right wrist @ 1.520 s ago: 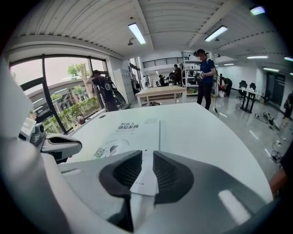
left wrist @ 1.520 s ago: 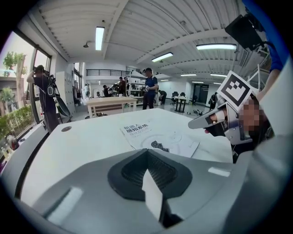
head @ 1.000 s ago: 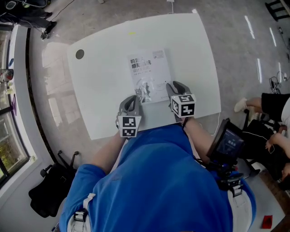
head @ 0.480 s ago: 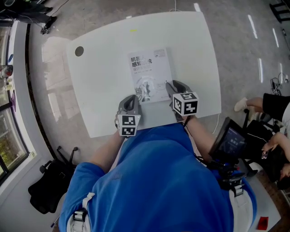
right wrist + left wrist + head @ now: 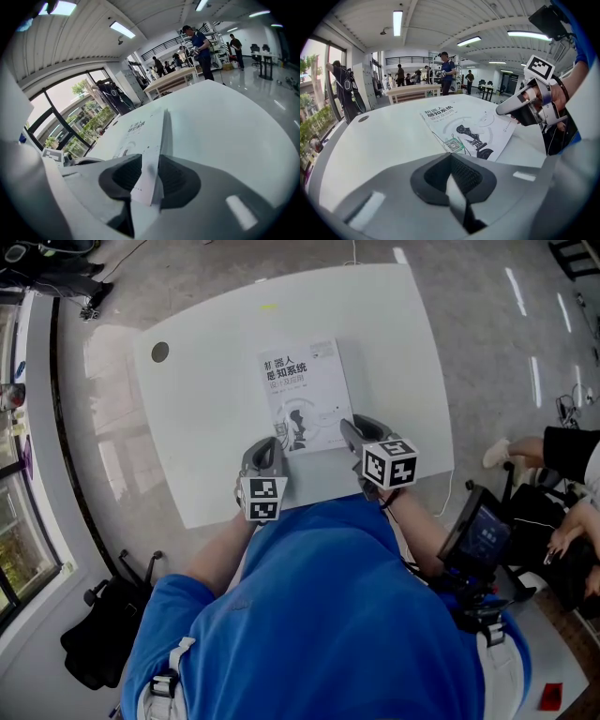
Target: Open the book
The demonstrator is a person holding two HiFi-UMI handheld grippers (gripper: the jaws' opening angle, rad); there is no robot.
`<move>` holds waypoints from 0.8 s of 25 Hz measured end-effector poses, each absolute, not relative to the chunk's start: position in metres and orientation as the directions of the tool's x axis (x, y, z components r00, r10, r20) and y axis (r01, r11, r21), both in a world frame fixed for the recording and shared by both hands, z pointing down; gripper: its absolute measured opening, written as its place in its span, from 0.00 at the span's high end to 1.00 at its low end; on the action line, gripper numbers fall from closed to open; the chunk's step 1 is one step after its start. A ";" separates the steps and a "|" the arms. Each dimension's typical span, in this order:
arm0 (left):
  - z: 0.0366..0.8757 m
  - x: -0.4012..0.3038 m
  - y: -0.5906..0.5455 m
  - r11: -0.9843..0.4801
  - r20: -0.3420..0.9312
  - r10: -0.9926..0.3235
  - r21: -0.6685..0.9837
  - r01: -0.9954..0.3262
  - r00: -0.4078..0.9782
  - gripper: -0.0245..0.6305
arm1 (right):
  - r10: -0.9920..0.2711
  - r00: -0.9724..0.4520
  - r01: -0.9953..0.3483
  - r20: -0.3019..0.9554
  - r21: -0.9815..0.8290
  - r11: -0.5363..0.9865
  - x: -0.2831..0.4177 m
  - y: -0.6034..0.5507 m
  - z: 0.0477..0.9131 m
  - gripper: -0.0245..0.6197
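Note:
A white paperback book point(image 5: 305, 395) lies closed on the white table point(image 5: 206, 446), its cover printed with dark characters and a robot figure. My right gripper point(image 5: 354, 427) is at the book's near right corner. In the right gripper view its jaws point(image 5: 150, 180) are closing, and the thin edge of the front cover point(image 5: 152, 140) stands pinched between the dark pads, lifted a little off the pages. My left gripper point(image 5: 262, 448) rests just short of the book's near left corner, jaws together point(image 5: 452, 180) with nothing in them. The book point(image 5: 468, 129) lies ahead of it, with the right gripper point(image 5: 506, 108) at its far edge.
A dark round grommet point(image 5: 160, 352) sits in the table's far left. The table's near edge runs under my arms. A black chair point(image 5: 94, 643) stands on the floor at the left, and a seated person point(image 5: 562, 456) and a screen on a stand point(image 5: 478, 535) are at the right.
My right gripper has risen slightly and rolled, taking the cover's right edge up with it. The left gripper has stayed where it was.

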State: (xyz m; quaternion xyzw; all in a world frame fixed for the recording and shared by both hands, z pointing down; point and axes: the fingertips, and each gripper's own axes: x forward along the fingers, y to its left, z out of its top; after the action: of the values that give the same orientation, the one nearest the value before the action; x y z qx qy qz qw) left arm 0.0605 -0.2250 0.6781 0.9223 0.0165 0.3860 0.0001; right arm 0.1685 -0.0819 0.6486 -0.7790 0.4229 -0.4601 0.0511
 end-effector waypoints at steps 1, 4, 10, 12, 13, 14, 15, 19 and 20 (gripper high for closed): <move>0.678 0.060 -0.225 -0.999 0.712 0.030 0.012 0.031 0.701 0.95 | -0.712 0.215 -0.608 0.668 -0.479 -0.633 0.166 -0.081 0.647 0.79; 0.681 0.060 -0.225 -0.999 0.713 0.030 0.012 0.031 0.701 0.95 | -0.727 0.201 -0.596 0.657 -0.507 -0.623 0.156 -0.077 0.647 0.79; 0.688 0.063 -0.225 -1.000 0.715 0.022 0.000 0.031 0.699 0.95 | -0.745 0.187 -0.592 0.640 -0.532 -0.605 0.139 -0.074 0.645 0.81; 0.687 0.062 -0.224 -0.999 0.713 0.020 -0.004 0.034 0.701 0.95 | -0.743 0.199 -0.596 0.639 -0.523 -0.610 0.137 -0.073 0.641 0.87; 0.686 0.062 -0.224 -0.999 0.714 0.020 -0.007 0.036 0.700 0.95 | -0.742 0.205 -0.601 0.638 -0.516 -0.610 0.136 -0.074 0.638 0.89; 0.686 0.061 -0.224 -0.999 0.715 0.020 -0.011 0.040 0.699 0.95 | -0.741 0.210 -0.607 0.637 -0.509 -0.610 0.136 -0.074 0.635 0.90; 0.686 0.061 -0.223 -0.999 0.716 0.020 -0.015 0.044 0.697 0.95 | -0.741 0.215 -0.614 0.636 -0.502 -0.609 0.136 -0.075 0.633 0.90; 0.693 0.066 -0.220 -0.998 0.714 0.023 -0.029 0.063 0.700 0.95 | -0.752 0.232 -0.639 0.617 -0.486 -0.596 0.136 -0.079 0.627 0.92; 0.693 0.067 -0.219 -0.997 0.712 0.026 -0.029 0.066 0.702 0.95 | -0.755 0.235 -0.647 0.612 -0.481 -0.591 0.135 -0.081 0.624 0.92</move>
State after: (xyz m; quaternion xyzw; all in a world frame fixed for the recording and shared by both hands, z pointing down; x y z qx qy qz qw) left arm 0.0671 -0.2191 0.6926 0.9221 0.0251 0.3853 -0.0262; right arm 0.1354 -0.0813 0.6240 -0.7834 0.4476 -0.4266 0.0633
